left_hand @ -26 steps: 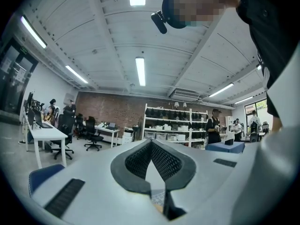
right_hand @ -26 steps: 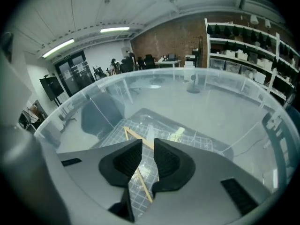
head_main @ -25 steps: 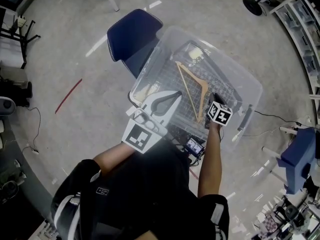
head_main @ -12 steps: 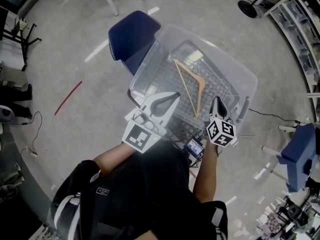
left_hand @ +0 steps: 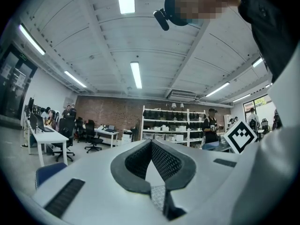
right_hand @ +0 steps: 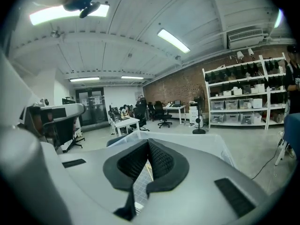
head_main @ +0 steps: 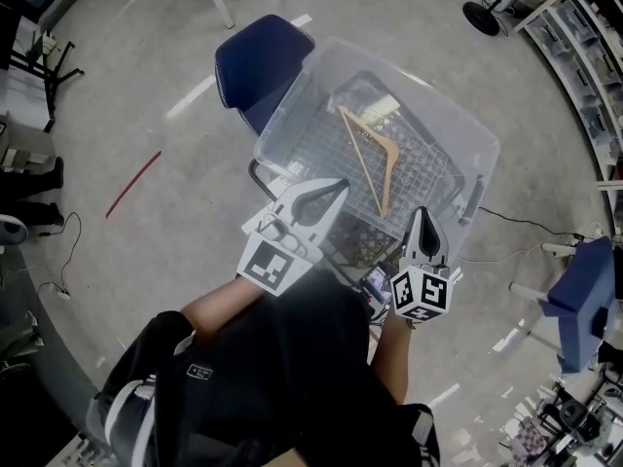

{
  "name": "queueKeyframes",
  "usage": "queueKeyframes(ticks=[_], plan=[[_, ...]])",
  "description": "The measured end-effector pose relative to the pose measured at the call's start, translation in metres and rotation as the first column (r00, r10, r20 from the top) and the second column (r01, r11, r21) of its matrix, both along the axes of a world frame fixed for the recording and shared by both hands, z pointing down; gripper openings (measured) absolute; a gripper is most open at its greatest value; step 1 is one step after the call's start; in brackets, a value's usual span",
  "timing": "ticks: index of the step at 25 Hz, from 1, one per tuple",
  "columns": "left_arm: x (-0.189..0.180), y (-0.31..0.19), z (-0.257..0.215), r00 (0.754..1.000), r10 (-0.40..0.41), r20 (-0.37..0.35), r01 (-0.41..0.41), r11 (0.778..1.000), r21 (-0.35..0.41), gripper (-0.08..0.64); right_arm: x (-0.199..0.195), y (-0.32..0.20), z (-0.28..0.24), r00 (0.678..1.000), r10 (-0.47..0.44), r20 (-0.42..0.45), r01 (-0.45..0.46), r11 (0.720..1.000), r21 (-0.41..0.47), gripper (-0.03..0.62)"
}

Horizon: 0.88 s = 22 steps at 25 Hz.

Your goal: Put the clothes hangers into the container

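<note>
1. Plainly, the one hanger [head_main: 375,159] in view already lies inside the container [head_main: 343,58], flat on a wire grid [head_main: 321,149] at its bottom.
2. It is pale wood, a slim triangle. Its long bar runs slantwise toward the near wall and its peak points to the right. The hook is too small to make out.
3. One likely risk is tangling. A second hanger dropped across this one could catch hook on bar, or snag a hook in the wire grid and end up propped on edge.
4. The slanted lie also uses up floor space, so later hangers may pile unevenly and ride up the wall.
5. The container seems to sit partly over a blue chair [head_main: 255,61]. If so, a knock on its near rim could shift or tip it.
6. The left gripper [head_main: 339,187] hovers over the near left corner of the container. Its jaws are pressed together on nothing.
7. The right gripper [head_main: 421,214] hangs just outside the near wall, likewise closed and empty.
8. With both closed, either one must spread before it can take another hanger, and reaching in closed would only push a hanger aside.
</note>
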<state>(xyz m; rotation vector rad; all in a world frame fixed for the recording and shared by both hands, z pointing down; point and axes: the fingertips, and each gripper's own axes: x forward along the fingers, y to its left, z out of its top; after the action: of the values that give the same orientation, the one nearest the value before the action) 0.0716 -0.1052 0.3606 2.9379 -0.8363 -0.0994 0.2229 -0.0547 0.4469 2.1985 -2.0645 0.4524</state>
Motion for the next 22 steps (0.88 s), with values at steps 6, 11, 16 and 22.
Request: queueKeyframes(ticks=[6,11,16,22], plan=[[0.002,0.012,0.0,1.0,0.005,-0.006,-0.005,1.0,0.015,0.025,-0.009,0.015,-0.013,1.0,-0.009,-0.003,0.01,0.999,0.037,0.015],[0.003,0.016,-0.004,1.0,0.01,-0.01,-0.01,1.0,0.017,0.025,-0.018,0.016,-0.023,0.999,-0.035,-0.014,0.035,0.998,0.051,0.015],[0.003,0.018,-0.004,1.0,0.012,-0.017,-0.011,1.0,0.019,0.025,-0.02,0.019,-0.025,0.999,-0.045,-0.012,0.046,0.997,0.058,0.014],[0.001,0.019,-0.008,1.0,0.014,-0.018,-0.014,0.999,0.029,0.025,-0.024,0.021,-0.028,0.999,-0.05,-0.019,0.051,0.997,0.062,0.014]])
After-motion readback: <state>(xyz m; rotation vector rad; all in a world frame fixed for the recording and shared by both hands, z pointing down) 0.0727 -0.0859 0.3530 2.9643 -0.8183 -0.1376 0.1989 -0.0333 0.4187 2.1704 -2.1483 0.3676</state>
